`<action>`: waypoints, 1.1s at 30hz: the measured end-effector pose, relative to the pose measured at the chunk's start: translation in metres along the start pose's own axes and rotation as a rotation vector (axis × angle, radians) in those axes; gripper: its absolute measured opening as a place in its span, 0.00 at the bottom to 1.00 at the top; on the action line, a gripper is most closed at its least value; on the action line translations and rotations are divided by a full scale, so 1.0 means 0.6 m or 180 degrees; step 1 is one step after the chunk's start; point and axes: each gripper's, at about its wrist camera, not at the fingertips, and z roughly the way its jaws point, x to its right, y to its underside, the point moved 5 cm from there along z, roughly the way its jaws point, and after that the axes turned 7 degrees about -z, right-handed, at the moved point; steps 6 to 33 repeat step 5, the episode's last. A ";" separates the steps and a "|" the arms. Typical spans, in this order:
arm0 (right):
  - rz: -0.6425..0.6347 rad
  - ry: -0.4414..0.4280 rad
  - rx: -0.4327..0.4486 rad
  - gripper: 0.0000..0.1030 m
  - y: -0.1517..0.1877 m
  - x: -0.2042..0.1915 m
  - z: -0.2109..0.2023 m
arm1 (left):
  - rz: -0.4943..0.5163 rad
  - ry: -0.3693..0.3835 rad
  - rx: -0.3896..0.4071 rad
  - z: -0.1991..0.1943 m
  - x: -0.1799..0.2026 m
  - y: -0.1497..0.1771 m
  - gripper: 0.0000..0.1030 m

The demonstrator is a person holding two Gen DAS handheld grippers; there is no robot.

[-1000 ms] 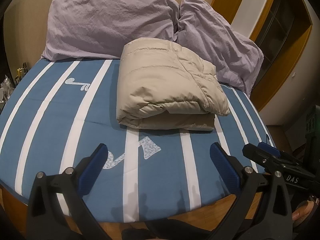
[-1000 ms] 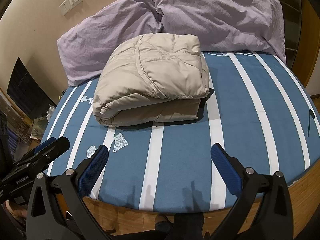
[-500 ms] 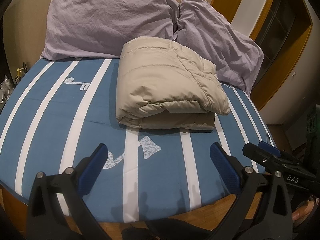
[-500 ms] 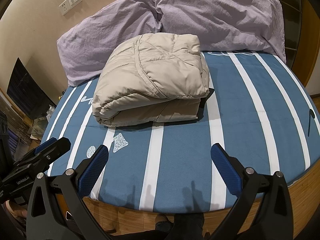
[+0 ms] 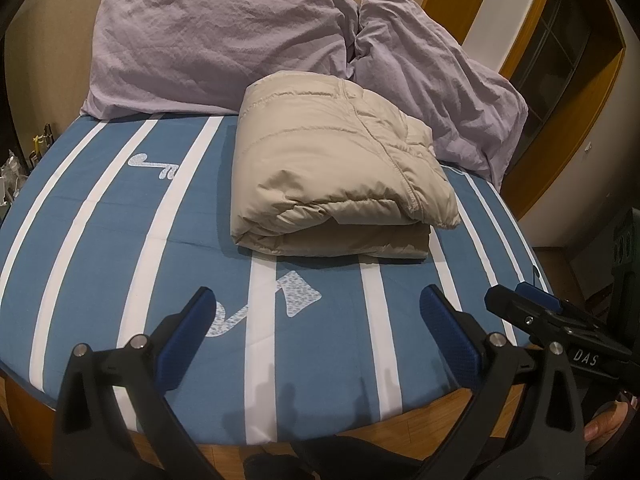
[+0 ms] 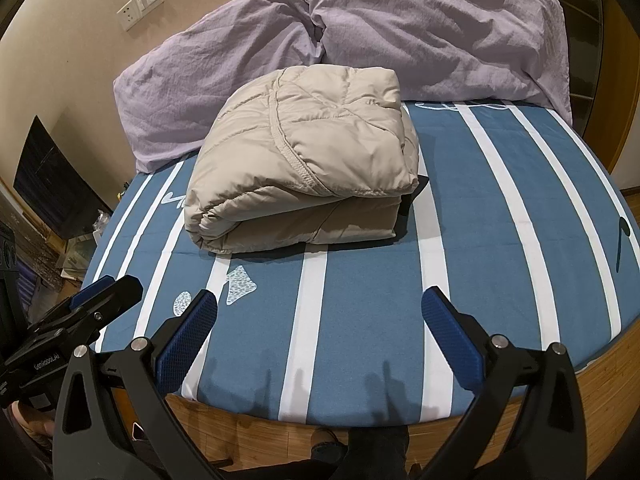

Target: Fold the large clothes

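Observation:
A beige puffy jacket point(image 5: 336, 168) lies folded in a thick bundle in the middle of the blue bed with white stripes point(image 5: 120, 216); it also shows in the right wrist view point(image 6: 304, 164). My left gripper point(image 5: 318, 308) is open and empty, held over the near edge of the bed, well short of the jacket. My right gripper point(image 6: 320, 312) is open and empty too, over the near bed edge. The right gripper's tip point(image 5: 532, 304) shows at the right of the left wrist view, and the left gripper's tip point(image 6: 100, 292) at the left of the right wrist view.
Two purple pillows point(image 5: 224, 40) point(image 5: 432, 80) lean on the wall behind the jacket. The bed's wooden frame point(image 6: 400, 420) runs along the near edge. A dark screen point(image 6: 48, 176) and clutter stand at the left. A wooden doorway point(image 5: 560, 80) is at the right.
Almost nothing has changed. Both grippers stay open and nearly still, and the jacket has not moved.

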 end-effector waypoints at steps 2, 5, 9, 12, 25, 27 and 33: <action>-0.0001 -0.0001 0.0000 0.99 0.000 0.000 0.000 | -0.0002 -0.0002 -0.0006 0.002 0.000 0.003 0.98; 0.0001 -0.0003 -0.0004 0.99 0.000 0.001 0.000 | 0.0007 0.0001 -0.0009 0.003 -0.001 0.004 0.98; 0.0001 -0.0003 -0.0004 0.99 0.000 0.001 0.000 | 0.0007 0.0001 -0.0009 0.003 -0.001 0.004 0.98; 0.0001 -0.0003 -0.0004 0.99 0.000 0.001 0.000 | 0.0007 0.0001 -0.0009 0.003 -0.001 0.004 0.98; 0.0001 -0.0003 -0.0004 0.99 0.000 0.001 0.000 | 0.0007 0.0001 -0.0009 0.003 -0.001 0.004 0.98; 0.0001 -0.0003 -0.0004 0.99 0.000 0.001 0.000 | 0.0007 0.0001 -0.0009 0.003 -0.001 0.004 0.98; 0.0001 -0.0003 -0.0004 0.99 0.000 0.001 0.000 | 0.0007 0.0001 -0.0009 0.003 -0.001 0.004 0.98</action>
